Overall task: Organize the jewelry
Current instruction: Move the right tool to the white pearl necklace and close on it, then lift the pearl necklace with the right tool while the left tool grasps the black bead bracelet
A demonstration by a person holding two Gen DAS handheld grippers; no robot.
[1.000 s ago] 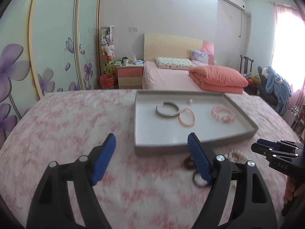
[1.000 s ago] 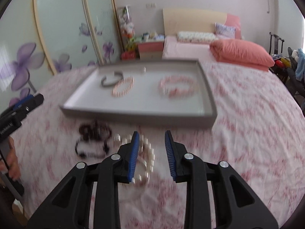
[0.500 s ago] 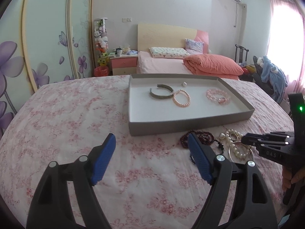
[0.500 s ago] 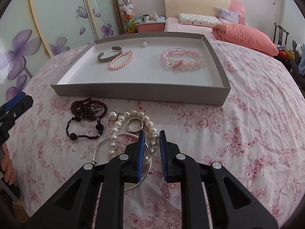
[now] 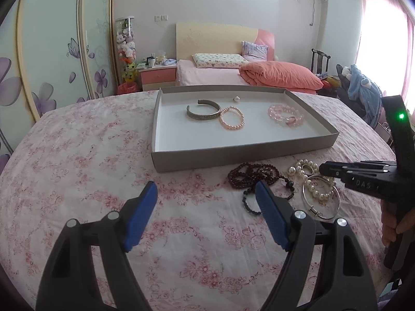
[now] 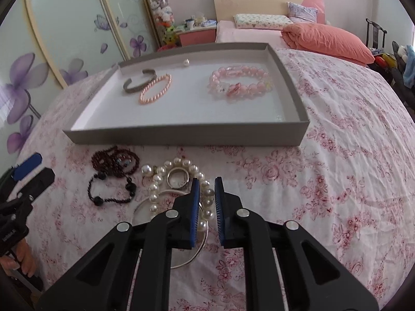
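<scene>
Right gripper (image 6: 206, 194): jaws have just been closing and now stand nearly together over the pearl bracelet (image 6: 181, 189), a strand of its beads between the pads, apparently to carry it off the cloth; a firm hold cannot be confirmed.
Silver bangle (image 6: 171, 230): lies flat under the same gripper, overlapped by the pearls, with a small ring (image 6: 177, 177) just ahead inside the pearl loop.
Dark bead strands (image 6: 114, 173): heaped to that gripper's left, awaiting sorting.
Left gripper (image 5: 206, 197): jaws wide apart, empty, hovering over bare floral bedspread (image 5: 90, 155).
Grey tray (image 6: 186, 134): just beyond the loose pile, the likely destination, already holding a metal cuff (image 6: 138, 81), pink pearl bracelet (image 6: 155, 88), pink crystal bracelet (image 6: 240, 83) and a lone pearl (image 6: 185, 62).
</scene>
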